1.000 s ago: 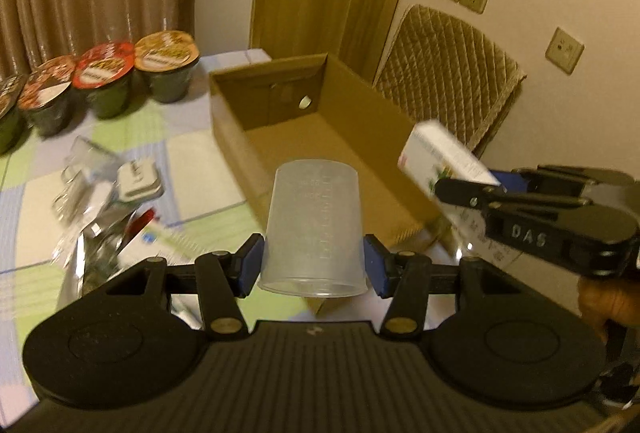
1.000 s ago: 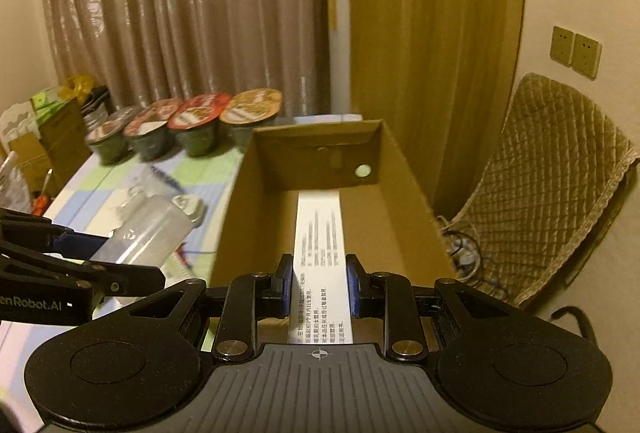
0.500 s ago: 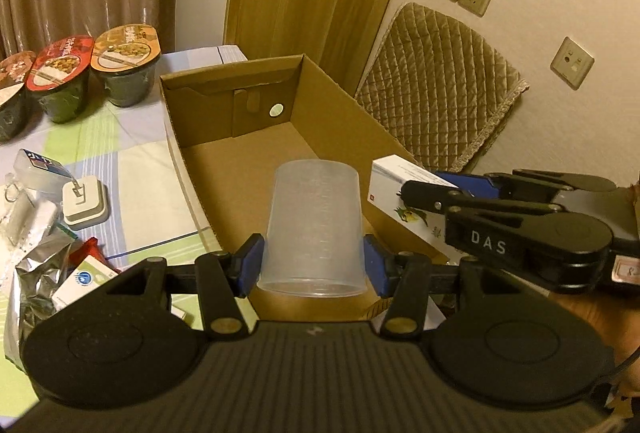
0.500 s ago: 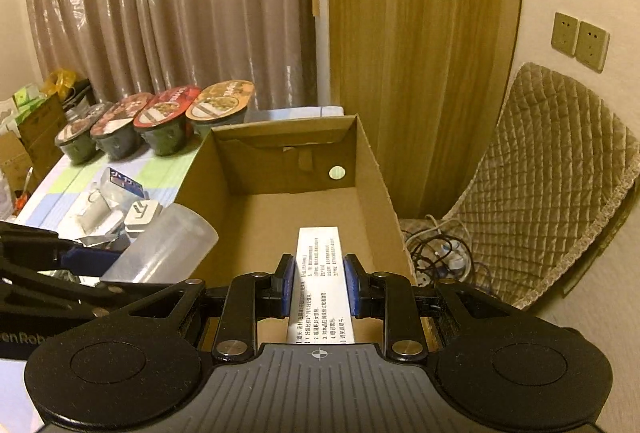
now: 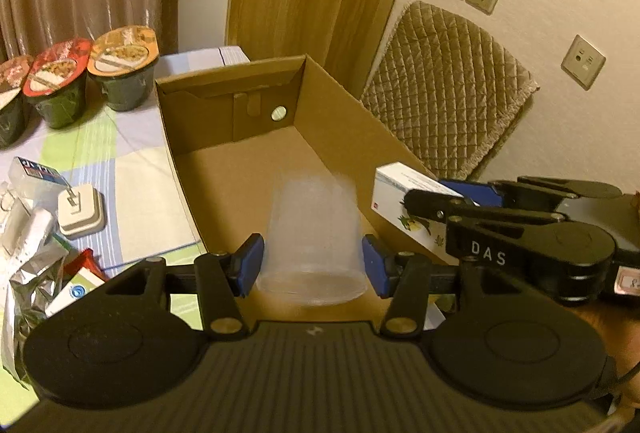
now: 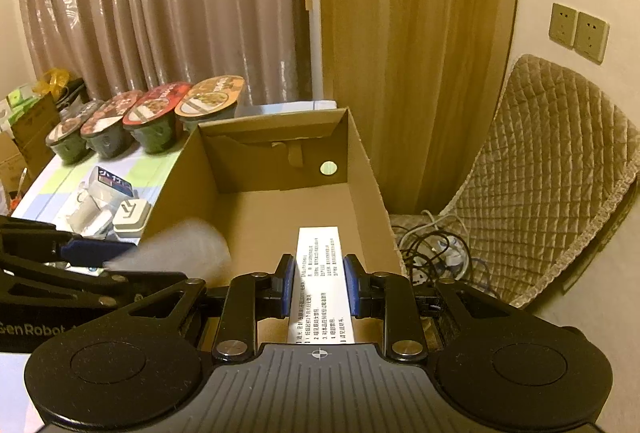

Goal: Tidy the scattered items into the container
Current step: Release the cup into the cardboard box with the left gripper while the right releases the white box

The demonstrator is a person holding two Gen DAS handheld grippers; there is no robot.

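Along the table's left edge, loose packets [image 5: 28, 269] and a small white case [image 5: 80, 209] wait their turn. At centre, the left gripper [image 5: 312, 265] has its fingers spread; the clear plastic cup [image 5: 312, 237], blurred, seems to be dropping into the cardboard box [image 5: 352, 109]. To the right, the right gripper [image 6: 318, 285] pinches a white carton [image 6: 320, 273] above the box floor. Next, likely, it lets go.
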